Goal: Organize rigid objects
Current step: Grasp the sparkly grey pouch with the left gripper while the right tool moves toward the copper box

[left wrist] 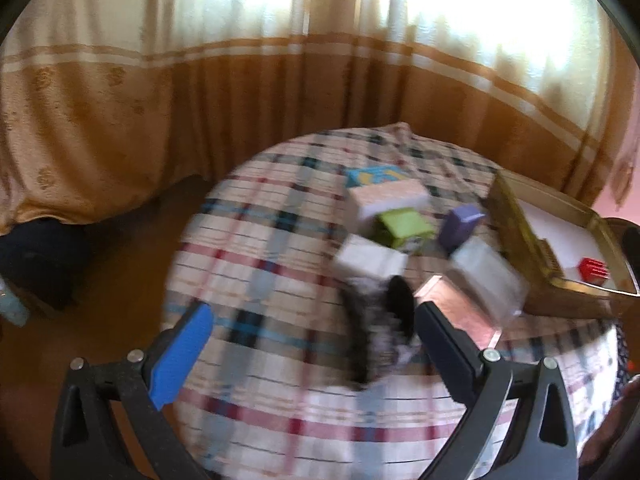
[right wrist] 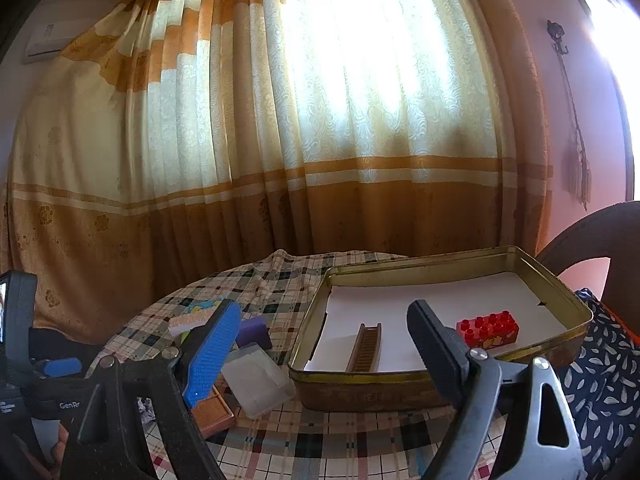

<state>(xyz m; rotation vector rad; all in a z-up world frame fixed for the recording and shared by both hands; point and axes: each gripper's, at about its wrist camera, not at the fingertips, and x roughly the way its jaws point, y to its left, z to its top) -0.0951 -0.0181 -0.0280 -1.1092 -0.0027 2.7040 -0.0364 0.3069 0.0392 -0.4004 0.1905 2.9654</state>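
- Two grippers, both wide open and empty: left gripper [left wrist: 308,340] above the loose pile, right gripper [right wrist: 324,344] level before the tin tray [right wrist: 400,388].
- Loose stock on the checked counter [left wrist: 280,420], left of the tray: white box [left wrist: 370,260], green box [left wrist: 404,226], purple block [left wrist: 462,226], clear case [left wrist: 486,276], copper-brown flat case [left wrist: 456,308], and a dark item we cannot identify through the blur.
- Already in the tray: red studded brick [right wrist: 488,328] and wooden ladder piece [right wrist: 366,348], on white paper.
- Handling, our judgement: we settle the left gripper first, then straddle one piece by its short sides; the copper-brown case lies nearest, touching the clear case, so a nudge could shift both.
- Right view alone shows the tray floor sharply and the free room in it.
- Left view alone shows the pile from above, blurred.
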